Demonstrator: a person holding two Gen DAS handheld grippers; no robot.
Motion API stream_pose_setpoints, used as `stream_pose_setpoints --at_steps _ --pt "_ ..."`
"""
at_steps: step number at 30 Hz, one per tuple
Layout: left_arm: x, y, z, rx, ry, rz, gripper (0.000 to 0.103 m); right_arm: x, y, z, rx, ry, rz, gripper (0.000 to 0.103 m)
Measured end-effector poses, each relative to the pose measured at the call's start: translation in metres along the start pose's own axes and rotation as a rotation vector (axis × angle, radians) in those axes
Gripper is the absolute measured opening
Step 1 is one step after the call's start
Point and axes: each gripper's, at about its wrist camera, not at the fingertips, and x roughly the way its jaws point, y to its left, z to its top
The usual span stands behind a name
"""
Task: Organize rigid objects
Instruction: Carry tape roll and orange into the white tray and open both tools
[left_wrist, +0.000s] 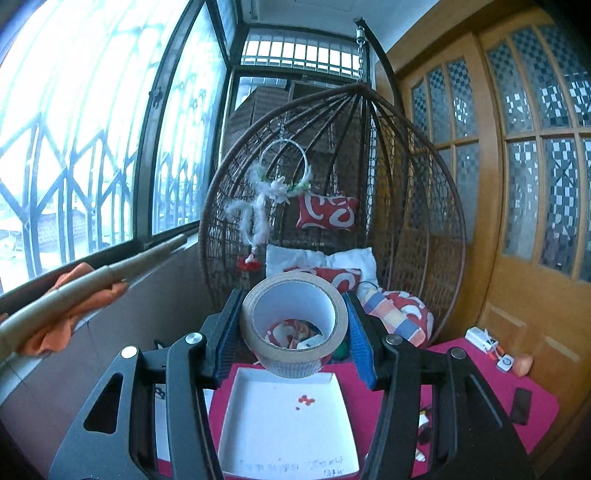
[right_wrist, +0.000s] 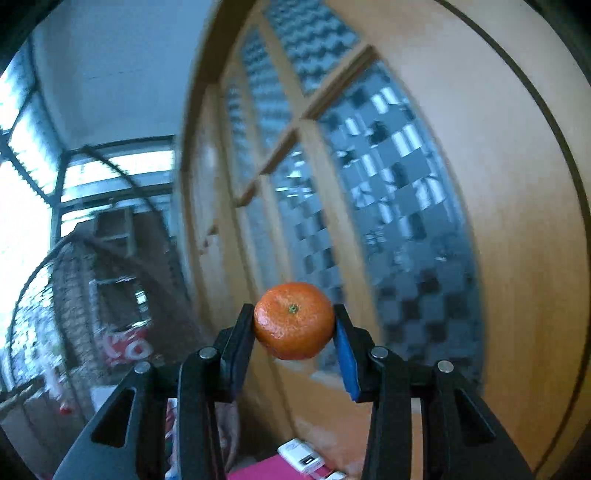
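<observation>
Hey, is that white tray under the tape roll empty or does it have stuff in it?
Nearly empty. The white tray holds only a few small red bits; the tape roll hangs above it in the left claw.

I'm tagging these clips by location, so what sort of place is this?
Most likely an enclosed home balcony or sunroom: a hanging wicker egg chair with cushions, barred windows along one side, and wooden doors with patterned glass on the other.

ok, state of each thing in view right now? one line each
left gripper: shut on the tape roll
tape roll: held above the tray, core facing the camera
white tray: empty but for red specks
right gripper: shut on the tangerine
tangerine: held aloft, whole, stem end facing the camera
</observation>
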Motion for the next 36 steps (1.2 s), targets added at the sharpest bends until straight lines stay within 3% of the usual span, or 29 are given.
stream_pose_setpoints --at_steps 3,9,14,20,25,30,36 --pt "0.001 -0.001 -0.016 -0.018 0.026 -0.008 0.052 -0.017 0.032 -0.028 -0.017 0.037 0.159 0.041" --pt "0.008 0.000 -0.048 -0.065 0.055 0.017 0.052 -0.032 0.134 -0.093 -0.044 0.152 0.529 0.041" --pt "0.031 -0.001 -0.076 -0.056 0.103 0.066 0.052 -0.009 0.217 -0.165 -0.042 0.363 0.723 0.041" --pt "0.094 0.001 -0.115 -0.052 0.240 0.103 0.052 0.014 0.297 -0.267 -0.098 0.569 0.751 0.041" --pt "0.142 0.004 -0.158 -0.040 0.350 0.150 0.052 0.028 0.320 -0.355 -0.136 0.741 0.725 0.041" --pt "0.176 0.002 -0.187 -0.014 0.418 0.197 0.052 0.039 0.325 -0.396 -0.111 0.839 0.707 0.041" --pt "0.203 0.000 -0.194 0.028 0.447 0.251 0.052 0.040 0.355 -0.415 -0.136 0.863 0.742 0.041"
